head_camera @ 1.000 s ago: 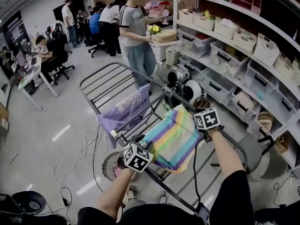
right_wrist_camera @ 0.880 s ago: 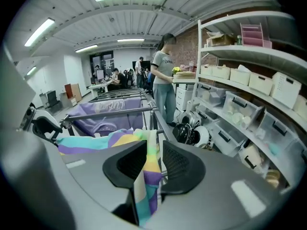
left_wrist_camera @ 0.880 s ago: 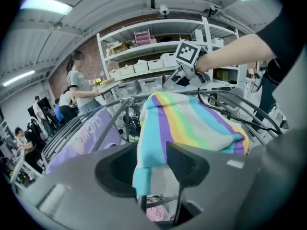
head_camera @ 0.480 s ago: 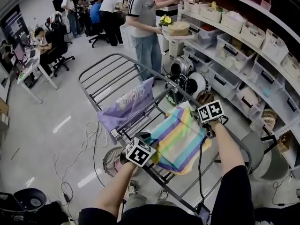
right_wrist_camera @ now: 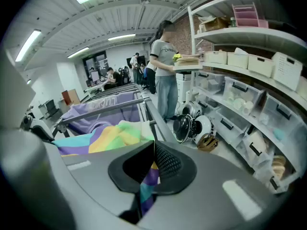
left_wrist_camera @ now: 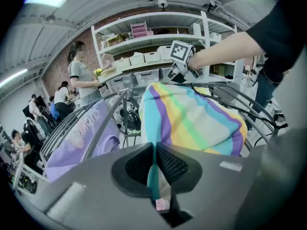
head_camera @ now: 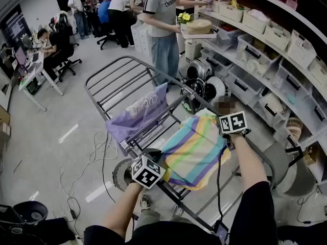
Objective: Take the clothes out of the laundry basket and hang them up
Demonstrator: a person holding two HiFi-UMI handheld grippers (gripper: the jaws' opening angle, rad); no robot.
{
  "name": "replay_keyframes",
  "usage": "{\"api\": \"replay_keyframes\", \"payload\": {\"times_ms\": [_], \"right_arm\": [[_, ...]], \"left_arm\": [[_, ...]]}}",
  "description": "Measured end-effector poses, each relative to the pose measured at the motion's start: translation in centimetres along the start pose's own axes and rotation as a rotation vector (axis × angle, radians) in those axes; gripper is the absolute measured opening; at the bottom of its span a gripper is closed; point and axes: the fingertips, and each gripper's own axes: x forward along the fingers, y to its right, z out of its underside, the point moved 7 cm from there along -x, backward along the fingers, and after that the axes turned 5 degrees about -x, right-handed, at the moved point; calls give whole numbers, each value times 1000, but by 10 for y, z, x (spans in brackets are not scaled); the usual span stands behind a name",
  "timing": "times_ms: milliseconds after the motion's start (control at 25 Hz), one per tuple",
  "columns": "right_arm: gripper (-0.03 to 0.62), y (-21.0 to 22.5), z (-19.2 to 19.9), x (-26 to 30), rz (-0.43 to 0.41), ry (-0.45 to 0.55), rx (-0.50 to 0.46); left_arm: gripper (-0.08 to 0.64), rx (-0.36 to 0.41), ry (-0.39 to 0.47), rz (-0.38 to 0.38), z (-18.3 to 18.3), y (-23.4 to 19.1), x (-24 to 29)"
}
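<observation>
Striped cloth (head_camera: 196, 149), in bands of turquoise, purple, yellow and green, is lying over the bars at the near end of the drying rack (head_camera: 110, 80), and both grippers are holding it there. The left gripper (left_wrist_camera: 154, 152) is gripping the turquoise border at the cloth's near left corner. Its jaws have just been closing, and now they are pressing together on a thin fold of fabric that is running between the pads. The right gripper (right_wrist_camera: 153, 152) is gripping the far right corner of the cloth, close to the right edge of the rack. Its jaws have also just been closing, and a strip of purple and turquoise fabric is hanging down from between them. Between the two grippers the striped cloth is spreading rather flat across the bars. A purple garment (head_camera: 137, 115) with pale lettering is hanging over a bar toward the middle of the rack, just beside the striped cloth on its left. Beyond the far end of the rack a person (head_camera: 164, 29) is standing at the shelves (head_camera: 265, 40), which are carrying bins and baskets. Some helmets (head_camera: 204, 86) are lying on the floor near the right edge of the rack.
</observation>
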Motion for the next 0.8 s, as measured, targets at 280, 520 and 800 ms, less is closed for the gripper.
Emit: {"api": "replay_keyframes", "payload": {"times_ms": [280, 520, 800], "right_arm": [[9, 27, -2, -15, 158, 68, 112], [9, 43, 12, -23, 202, 57, 157], [68, 33, 16, -24, 193, 15, 110]], "left_arm": [[25, 25, -45, -21, 17, 1, -17], [25, 45, -59, -45, 27, 4, -24], [77, 59, -57, -65, 29, 8, -28]]}}
